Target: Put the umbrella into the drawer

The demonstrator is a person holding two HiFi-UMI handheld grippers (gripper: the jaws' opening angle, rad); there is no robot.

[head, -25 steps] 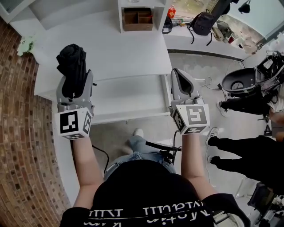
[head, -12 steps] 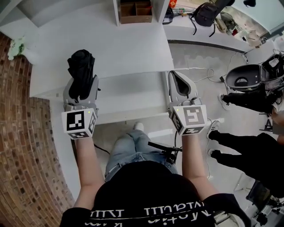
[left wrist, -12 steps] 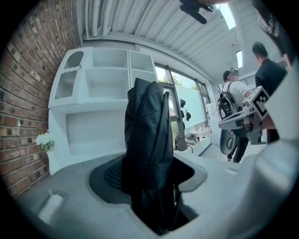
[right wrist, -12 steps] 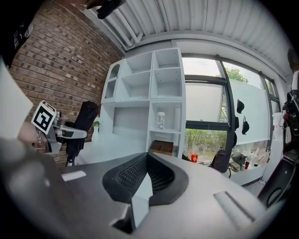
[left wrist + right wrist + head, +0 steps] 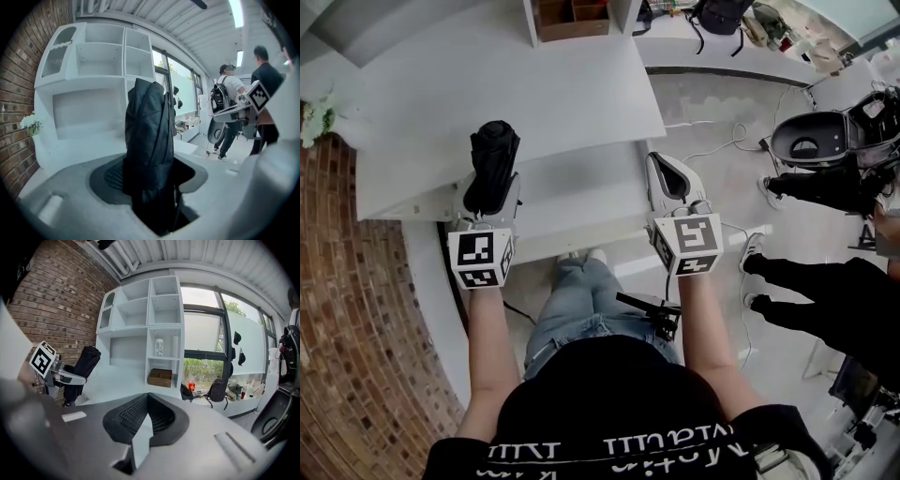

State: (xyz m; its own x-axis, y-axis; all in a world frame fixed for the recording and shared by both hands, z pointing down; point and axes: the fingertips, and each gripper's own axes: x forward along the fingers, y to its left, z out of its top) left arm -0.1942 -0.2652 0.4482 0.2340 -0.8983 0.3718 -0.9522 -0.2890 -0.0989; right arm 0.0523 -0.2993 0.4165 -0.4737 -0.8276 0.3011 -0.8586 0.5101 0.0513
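A folded black umbrella (image 5: 492,155) stands upright between the jaws of my left gripper (image 5: 493,176), which is shut on its lower part; the same umbrella (image 5: 149,140) fills the middle of the left gripper view. Between my two grippers, the white drawer (image 5: 572,202) stands pulled out below the edge of the white desk top (image 5: 534,94). My right gripper (image 5: 671,176) hangs over the drawer's right end with its jaws together and nothing in them (image 5: 146,404). From the right gripper view, the umbrella (image 5: 83,365) shows at the left, over the desk.
A white shelf unit with a brown box (image 5: 572,17) stands at the desk's back. A brick wall (image 5: 356,328) runs along the left. People (image 5: 825,309) stand on the right by a black round machine (image 5: 811,150). My own legs (image 5: 581,300) are below the drawer.
Both grippers have come down and nearer to the drawer's front. The umbrella stays in the left gripper and has come down to the desk's front edge.
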